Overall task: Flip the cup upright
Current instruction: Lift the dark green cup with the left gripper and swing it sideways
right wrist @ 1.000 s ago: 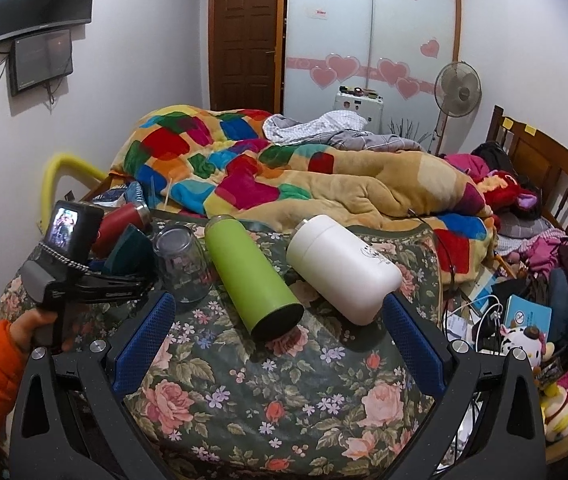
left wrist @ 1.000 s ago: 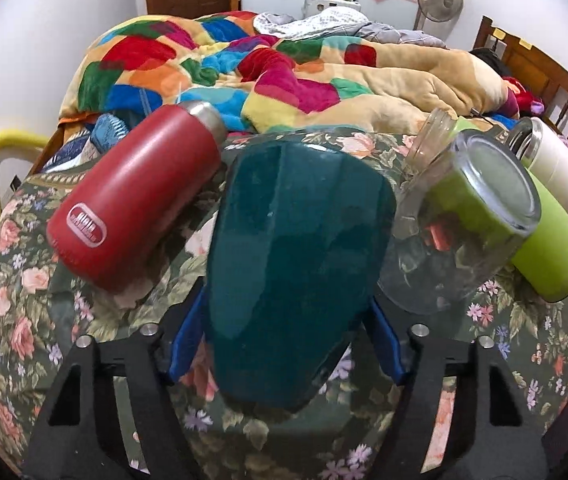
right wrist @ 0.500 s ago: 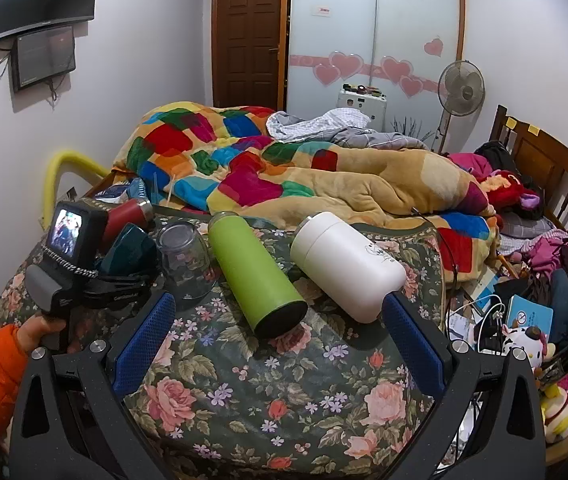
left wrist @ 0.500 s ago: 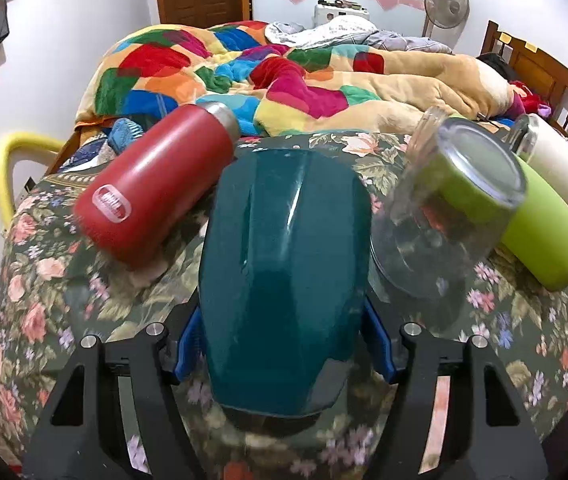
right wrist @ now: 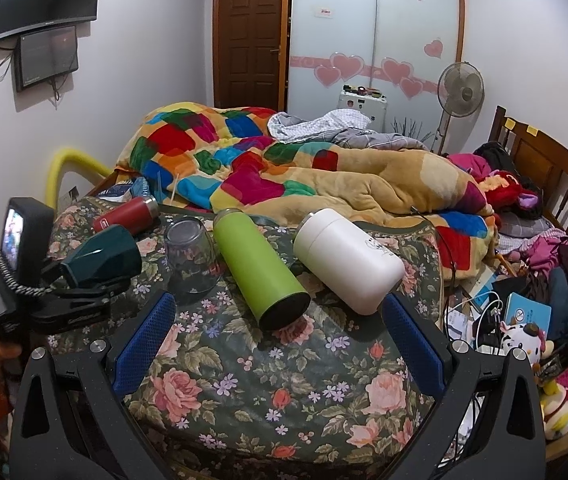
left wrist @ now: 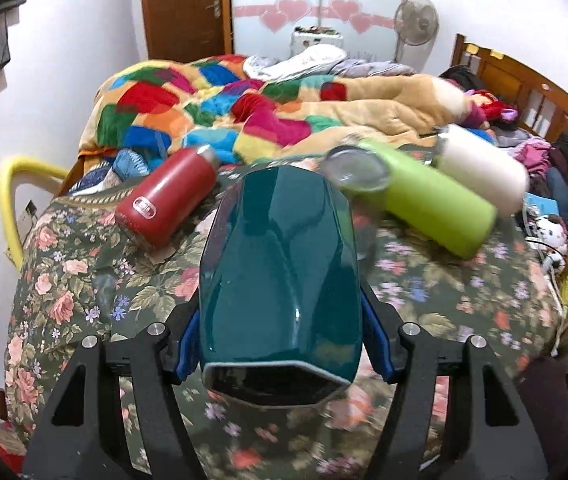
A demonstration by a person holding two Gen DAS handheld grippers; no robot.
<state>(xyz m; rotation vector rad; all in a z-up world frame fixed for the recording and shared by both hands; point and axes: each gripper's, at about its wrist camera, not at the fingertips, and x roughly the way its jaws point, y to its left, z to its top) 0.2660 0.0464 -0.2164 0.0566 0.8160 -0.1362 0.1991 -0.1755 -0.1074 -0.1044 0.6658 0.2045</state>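
My left gripper (left wrist: 282, 340) is shut on a dark teal faceted cup (left wrist: 280, 276) and holds it lifted above the floral cloth, tilted with its open mouth toward the camera. It also shows in the right wrist view (right wrist: 102, 258) at the left, in the left tool. A clear glass (right wrist: 192, 254) stands upside down on the cloth beside it. My right gripper (right wrist: 280, 344) is open and empty over the near part of the cloth.
A red flask (left wrist: 166, 198), a green flask (right wrist: 258, 268) and a white flask (right wrist: 347, 258) lie on their sides on the floral cloth (right wrist: 244, 380). A colourful quilt (right wrist: 284, 172) is heaped behind. Clutter and toys (right wrist: 523, 340) lie at the right.
My left gripper has lifted the teal cup up and back from the cloth and tipped its mouth toward the camera. The glass and flasks now look farther away. My right gripper has stayed put.
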